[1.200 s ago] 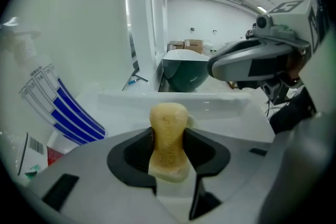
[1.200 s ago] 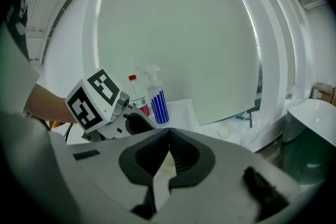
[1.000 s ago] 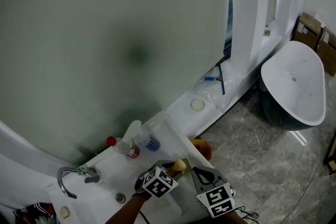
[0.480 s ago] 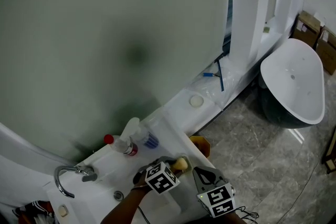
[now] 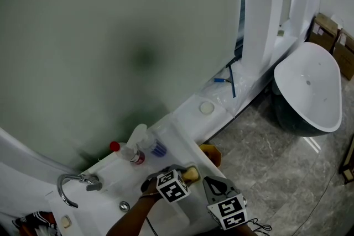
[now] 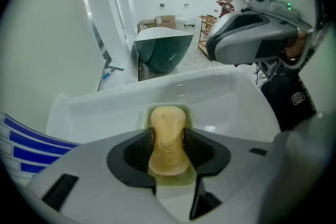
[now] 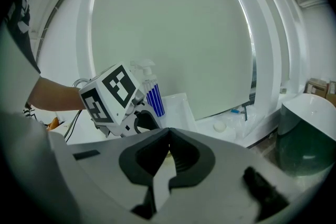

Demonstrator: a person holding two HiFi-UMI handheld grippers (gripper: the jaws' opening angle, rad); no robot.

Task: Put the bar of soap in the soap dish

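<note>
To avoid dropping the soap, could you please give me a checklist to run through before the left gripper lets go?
1. Left gripper shut on the bar of soap: ok.
2. Soap lined up with the soap dish, whose pale rim shows around the soap's far end: ok.
3. Soap resting on the dish floor, not hanging above it: cannot tell.
4. Right gripper shut, empty and off to the side: ok.
5. Dish sitting flat on the white counter: ok.
</note>
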